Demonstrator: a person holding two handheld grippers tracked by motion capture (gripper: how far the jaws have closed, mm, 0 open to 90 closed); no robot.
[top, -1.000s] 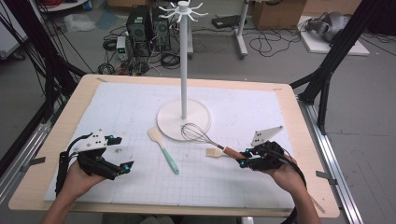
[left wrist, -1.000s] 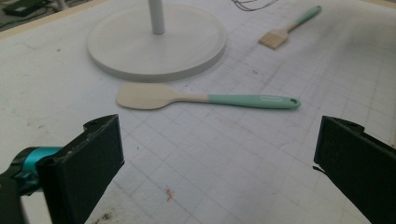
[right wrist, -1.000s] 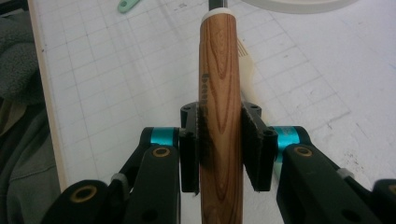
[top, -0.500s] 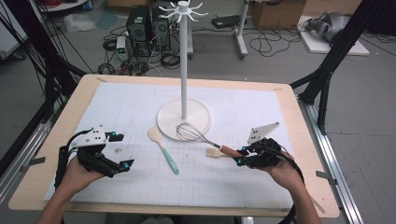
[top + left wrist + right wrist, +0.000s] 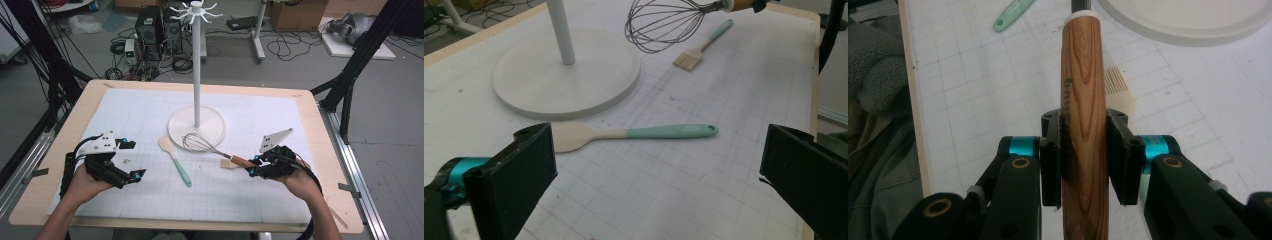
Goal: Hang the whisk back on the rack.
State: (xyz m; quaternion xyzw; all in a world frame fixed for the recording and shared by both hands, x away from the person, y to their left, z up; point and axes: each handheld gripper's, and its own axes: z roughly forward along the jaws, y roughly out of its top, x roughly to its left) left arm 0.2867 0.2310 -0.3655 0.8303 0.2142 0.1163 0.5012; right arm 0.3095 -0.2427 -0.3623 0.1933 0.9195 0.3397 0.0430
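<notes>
Your right gripper has its 2 pads pinching the whisk by its wooden handle, the wire head lifted just over the rim of the white stand base. Your left gripper has its jaws spread wide with nothing between them, aimed at the spatula lying flat on the mat. Just beyond the whisk lies a small brush.

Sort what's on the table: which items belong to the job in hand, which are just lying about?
In hand:
- whisk, wooden handle clamped in the right gripper
- white hook stand, probably where it will hang

Lying about:
- teal-handled spatula
- pastry brush
- left gripper, open, holding nothing
</notes>
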